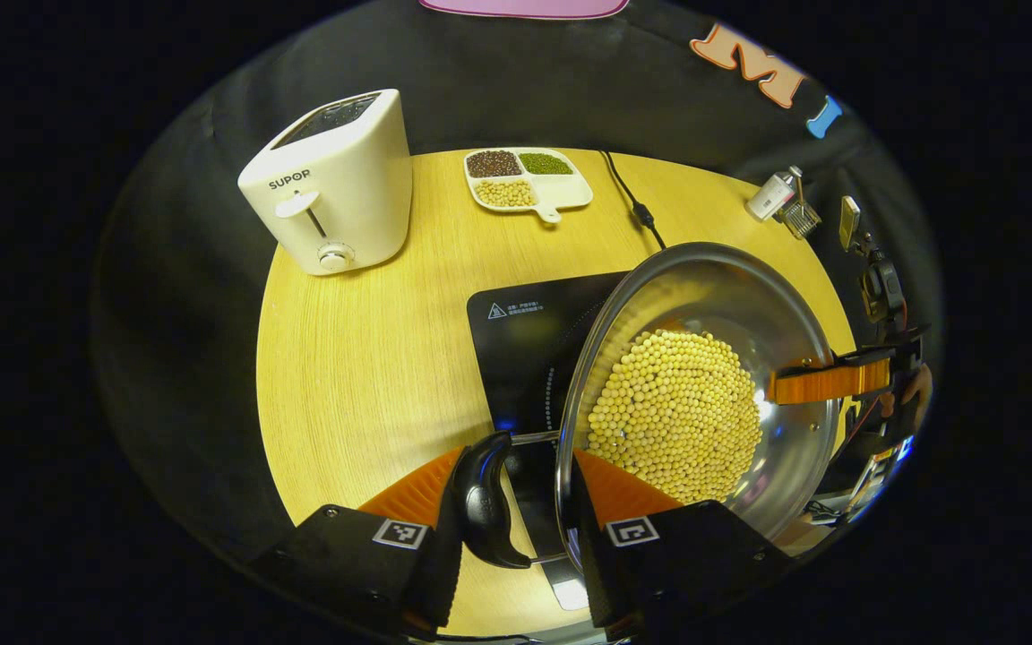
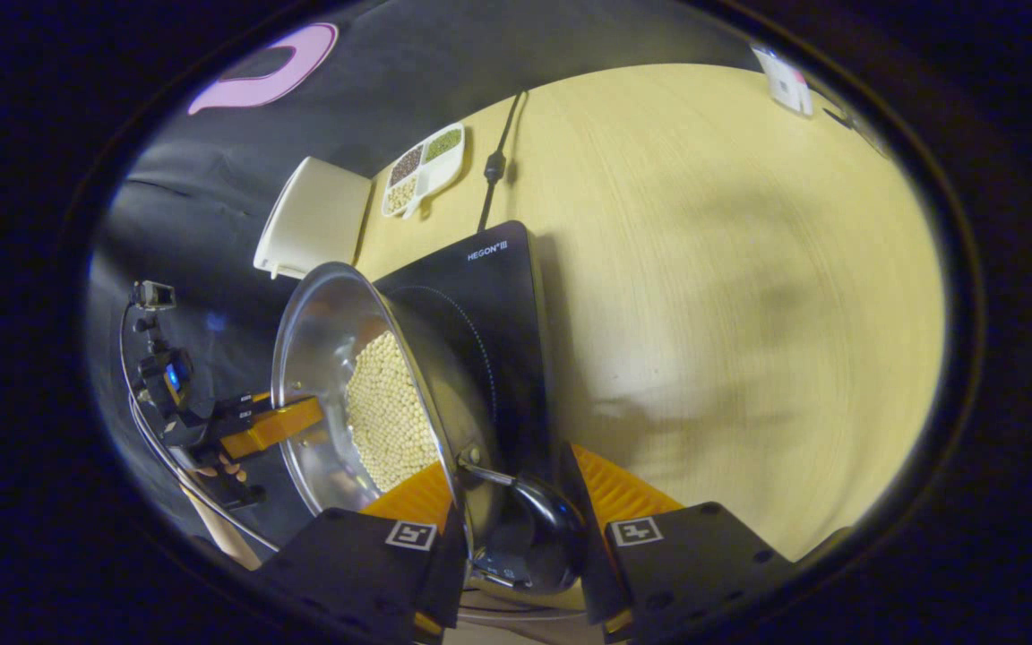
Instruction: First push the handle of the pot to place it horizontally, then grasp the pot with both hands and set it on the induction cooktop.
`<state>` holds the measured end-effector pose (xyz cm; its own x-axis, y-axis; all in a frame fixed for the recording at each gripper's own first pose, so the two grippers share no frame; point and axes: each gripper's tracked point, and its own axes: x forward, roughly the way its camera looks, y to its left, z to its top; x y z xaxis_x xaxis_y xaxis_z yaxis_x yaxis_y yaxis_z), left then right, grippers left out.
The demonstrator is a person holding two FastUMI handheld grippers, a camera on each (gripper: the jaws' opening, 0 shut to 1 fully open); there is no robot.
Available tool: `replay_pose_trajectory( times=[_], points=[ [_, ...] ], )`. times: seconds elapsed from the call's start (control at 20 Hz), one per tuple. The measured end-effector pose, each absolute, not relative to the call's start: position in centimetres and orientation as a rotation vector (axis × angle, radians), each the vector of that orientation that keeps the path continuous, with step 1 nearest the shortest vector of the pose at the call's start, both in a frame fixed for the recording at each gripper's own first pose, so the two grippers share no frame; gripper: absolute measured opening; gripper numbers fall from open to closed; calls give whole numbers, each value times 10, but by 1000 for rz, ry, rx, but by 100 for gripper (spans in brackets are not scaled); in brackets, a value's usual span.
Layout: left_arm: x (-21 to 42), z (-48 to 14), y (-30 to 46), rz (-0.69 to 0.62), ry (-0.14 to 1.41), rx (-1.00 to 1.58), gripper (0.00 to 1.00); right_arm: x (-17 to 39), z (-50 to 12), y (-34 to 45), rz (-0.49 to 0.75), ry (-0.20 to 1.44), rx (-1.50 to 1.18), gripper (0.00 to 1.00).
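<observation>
Lighting, as I see it: warm and fairly bright on the tabletop (image 1: pixel 364 358), dark at the booth wall behind. Glare: a white hotspot inside the pot (image 1: pixel 749 305) on its right wall in the left gripper view, and a bright reflection on the cooktop (image 1: pixel 525 349) at its near edge. Shadows: broad, soft patches across the tabletop in the right gripper view. Sharpness: centre crisp in the left gripper view; right gripper view slightly softer. Distortion: strong fisheye bending, edges curved and smeared.
</observation>
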<state>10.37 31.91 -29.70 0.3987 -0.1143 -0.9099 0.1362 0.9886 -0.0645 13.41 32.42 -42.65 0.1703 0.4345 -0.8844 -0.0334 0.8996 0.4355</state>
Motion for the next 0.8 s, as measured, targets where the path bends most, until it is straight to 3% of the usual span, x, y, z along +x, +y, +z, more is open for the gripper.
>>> replay_pose_trajectory(
  times=[0.15, 0.2, 0.25, 0.8],
  points=[
    [106, -295, 320, -161, 1131, 21, 58, 138, -427, 326, 355, 1350, 351, 49],
    [106, -294, 320, -160, 1124, 15, 58, 138, -427, 326, 361, 1346, 352, 55],
    [106, -296, 320, -162, 1124, 11, 58, 139, -427, 326, 363, 1343, 354, 50],
    [107, -293, 321, -158, 1087, -19, 60, 148, -427, 327, 372, 1300, 368, 49]
  ],
)
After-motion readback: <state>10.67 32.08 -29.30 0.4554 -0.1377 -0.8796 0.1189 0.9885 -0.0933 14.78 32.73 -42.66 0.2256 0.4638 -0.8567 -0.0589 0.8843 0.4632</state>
